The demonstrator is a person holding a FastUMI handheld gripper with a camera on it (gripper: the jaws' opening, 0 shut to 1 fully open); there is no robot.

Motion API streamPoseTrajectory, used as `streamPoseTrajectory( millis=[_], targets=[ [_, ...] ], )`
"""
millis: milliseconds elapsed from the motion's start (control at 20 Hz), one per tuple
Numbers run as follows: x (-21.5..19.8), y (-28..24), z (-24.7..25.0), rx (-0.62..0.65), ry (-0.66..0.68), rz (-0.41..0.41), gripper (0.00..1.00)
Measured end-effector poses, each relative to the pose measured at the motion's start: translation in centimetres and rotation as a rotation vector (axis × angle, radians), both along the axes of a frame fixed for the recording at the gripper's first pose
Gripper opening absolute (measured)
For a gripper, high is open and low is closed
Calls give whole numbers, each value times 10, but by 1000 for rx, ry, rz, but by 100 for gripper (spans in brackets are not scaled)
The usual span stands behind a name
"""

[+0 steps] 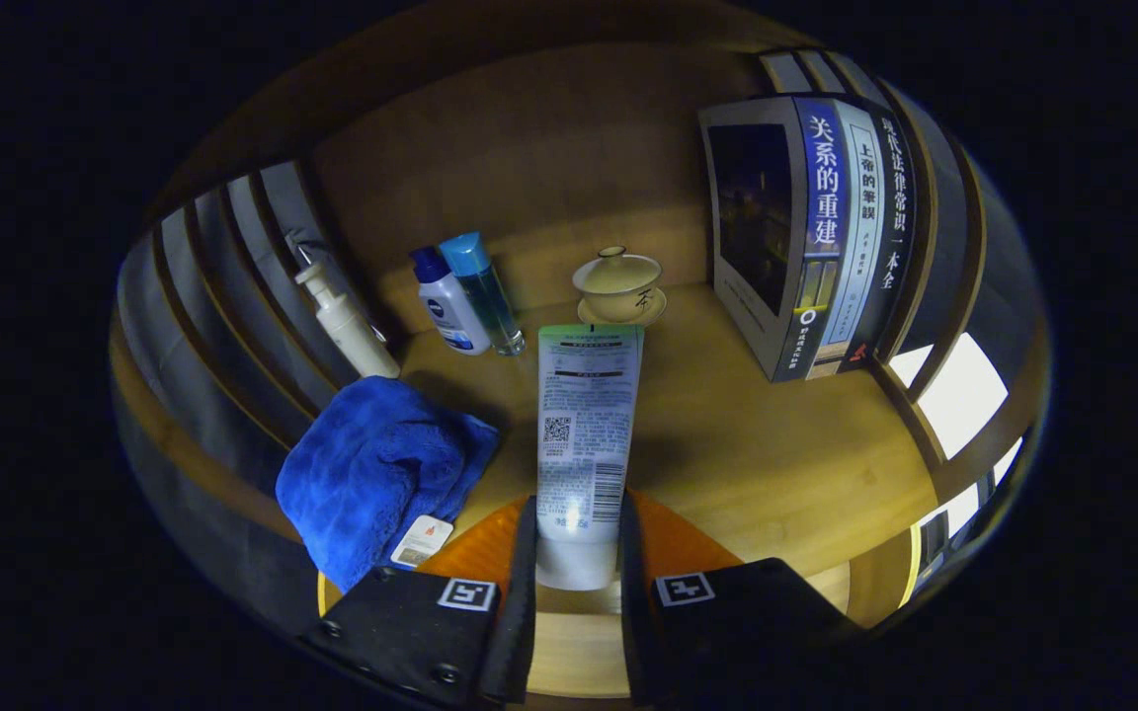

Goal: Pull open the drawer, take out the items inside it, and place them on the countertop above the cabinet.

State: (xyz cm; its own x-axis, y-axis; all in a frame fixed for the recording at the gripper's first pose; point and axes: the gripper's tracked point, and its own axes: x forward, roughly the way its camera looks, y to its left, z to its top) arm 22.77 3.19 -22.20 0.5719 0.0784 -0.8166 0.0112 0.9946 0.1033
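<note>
My gripper (577, 553) is shut on a white squeeze tube (584, 434), both fingers pressing its lower end near the cap. The tube points straight ahead over the wooden countertop (757, 444), its printed back side facing me. Whether the tube rests on the wood or hangs just above it I cannot tell. A crumpled blue towel (376, 469) with a small tag lies on the countertop just left of the fingers.
Beyond the tube stand a lidded ceramic cup on a saucer (618, 284), two blue-capped bottles (465, 294) and a white pump bottle (347, 321). Upright books (811, 237) stand at the right. Slatted wooden sides (223, 296) and a back wall enclose the surface.
</note>
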Motion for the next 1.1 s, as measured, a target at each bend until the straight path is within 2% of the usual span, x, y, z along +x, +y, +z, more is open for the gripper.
streamPoseTrajectory(
  millis=[100,500,700,850,1100],
  targets=[
    [-2,-2,-10,-9,38,-3,45],
    [6,1,-25,-20,12,14,47],
    [10,1,-26,-17,1,11,53],
    [6,4,-24,-9,9,16,65],
    [7,2,-24,-16,-1,3,98]
  ],
)
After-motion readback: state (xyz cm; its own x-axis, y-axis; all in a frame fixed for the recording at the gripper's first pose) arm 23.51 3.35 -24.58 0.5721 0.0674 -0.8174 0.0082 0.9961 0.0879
